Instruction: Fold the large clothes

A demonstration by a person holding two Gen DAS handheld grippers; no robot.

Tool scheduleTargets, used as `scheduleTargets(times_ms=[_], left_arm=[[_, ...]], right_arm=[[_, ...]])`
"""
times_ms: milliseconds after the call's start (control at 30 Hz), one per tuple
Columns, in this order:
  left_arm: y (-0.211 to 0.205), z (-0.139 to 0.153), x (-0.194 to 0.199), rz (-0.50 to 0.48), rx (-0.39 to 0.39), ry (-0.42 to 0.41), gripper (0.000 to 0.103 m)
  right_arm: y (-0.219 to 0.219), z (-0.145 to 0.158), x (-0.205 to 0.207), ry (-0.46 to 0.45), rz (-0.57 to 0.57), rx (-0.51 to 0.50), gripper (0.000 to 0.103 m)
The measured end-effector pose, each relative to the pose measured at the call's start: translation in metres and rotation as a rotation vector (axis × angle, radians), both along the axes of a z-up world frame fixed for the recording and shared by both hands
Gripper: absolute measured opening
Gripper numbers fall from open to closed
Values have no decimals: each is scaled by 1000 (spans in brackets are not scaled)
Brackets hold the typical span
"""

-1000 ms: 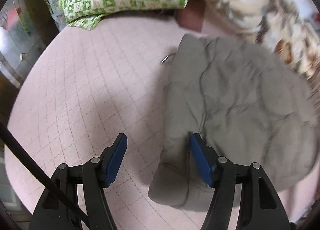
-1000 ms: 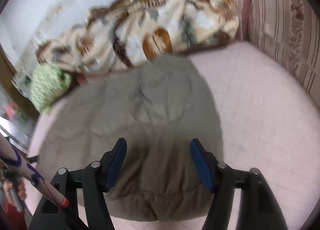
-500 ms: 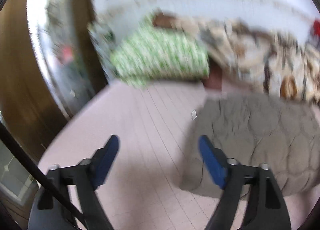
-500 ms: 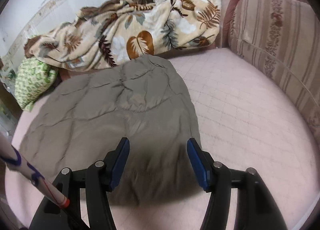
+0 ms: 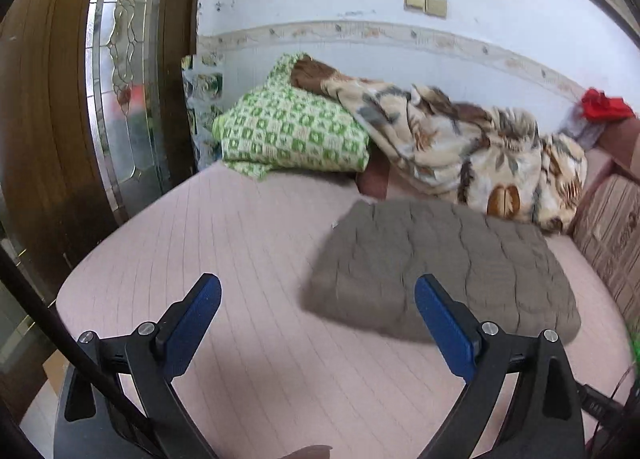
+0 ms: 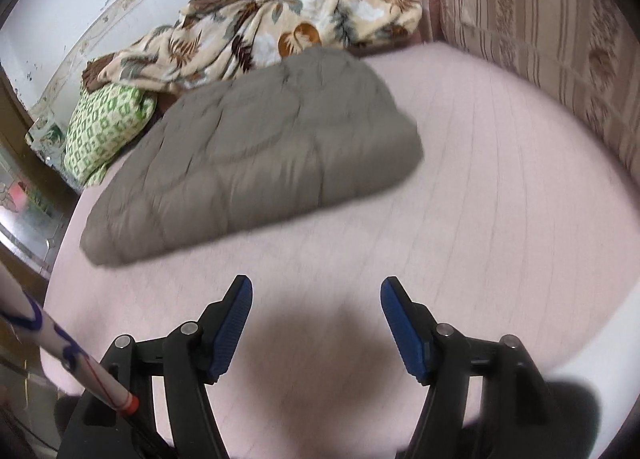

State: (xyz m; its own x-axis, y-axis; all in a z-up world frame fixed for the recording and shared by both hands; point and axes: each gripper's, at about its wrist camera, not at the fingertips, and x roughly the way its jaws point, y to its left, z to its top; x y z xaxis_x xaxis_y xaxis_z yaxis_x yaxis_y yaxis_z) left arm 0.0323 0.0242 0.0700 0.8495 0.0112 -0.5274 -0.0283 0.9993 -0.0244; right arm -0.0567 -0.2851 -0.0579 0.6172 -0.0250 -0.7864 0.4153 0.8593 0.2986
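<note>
Motion blur softens the near edge of the grey-brown quilted padded garment (image 5: pixel 440 263) in both views, so its hem and any fastenings cannot be made out. Its far edge runs up to the beige leaf-patterned fleece blanket (image 5: pixel 472 147) heaped along the far wall; whether the two touch is unclear. The garment lies folded into a thick, puffy slab with curved stitch lines, resting on the pale pink quilted mattress cover (image 5: pixel 248 251), whose surface shows a fine grid of seams. A green-and-white checked woven cushion (image 5: pixel 288 135) sits at the far left, partly under the blanket. To the right, a striped beige upholstered backrest (image 6: pixel 540 19) is cut off by the frame's rim.

The left claw (image 5: pixel 318 319) is spread wide, its blue ribbed pads (image 5: pixel 192 323) holding nothing; the garment lies beyond its right finger. The right claw (image 6: pixel 316 327) is likewise released, hovering over bare mattress cover, near the garment but apart from it.
</note>
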Motion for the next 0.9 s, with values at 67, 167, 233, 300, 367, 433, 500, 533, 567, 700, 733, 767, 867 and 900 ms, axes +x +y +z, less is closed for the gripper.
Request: scheduleTargets(times_ms=[67, 167, 233, 300, 367, 433, 500, 533, 567, 700, 733, 767, 867, 900], left_arm=[[-5, -11, -11, -4, -6, 31, 97], [-16, -31, -26, -54, -15, 99, 97], [-27, -47, -35, -92, 1, 155, 97], [-40, -59, -42, -127, 31, 210, 97], [-51, -69, -50, -165, 44, 250, 97], [-58, -74, -56, -185, 54, 266, 97], [-63, -77, -62, -192, 70, 272, 97], [-66, -78, -65, -197, 75, 276, 97], [-66, -78, -66, -201, 76, 278, 97], [-68, -82, -70, -206, 78, 307, 97], [-69, -83, -71, -209, 74, 317, 97], [-69, -84, -70, -211, 72, 326, 97], [-70, -85, -71, -207, 79, 330, 97], [-70, -86, -72, -206, 83, 329, 97]], right_arm=[[13, -4, -13, 17, 5, 0, 72], [31, -5, -28, 38, 17, -52, 73], [41, -2, -34, 48, 20, -108, 74], [49, 2, -39, 50, 22, -162, 75], [56, 7, -44, 48, 27, -200, 76], [62, 10, -47, 49, 30, -218, 77], [66, 12, -48, 47, 37, -235, 77], [68, 13, -50, 47, 42, -246, 77], [70, 14, -50, 48, 44, -254, 77], [75, 16, -53, 51, 47, -267, 78], [76, 16, -54, 54, 47, -269, 78], [76, 15, -55, 58, 48, -270, 78], [77, 13, -55, 71, 42, -280, 78], [77, 13, -56, 74, 39, -282, 78]])
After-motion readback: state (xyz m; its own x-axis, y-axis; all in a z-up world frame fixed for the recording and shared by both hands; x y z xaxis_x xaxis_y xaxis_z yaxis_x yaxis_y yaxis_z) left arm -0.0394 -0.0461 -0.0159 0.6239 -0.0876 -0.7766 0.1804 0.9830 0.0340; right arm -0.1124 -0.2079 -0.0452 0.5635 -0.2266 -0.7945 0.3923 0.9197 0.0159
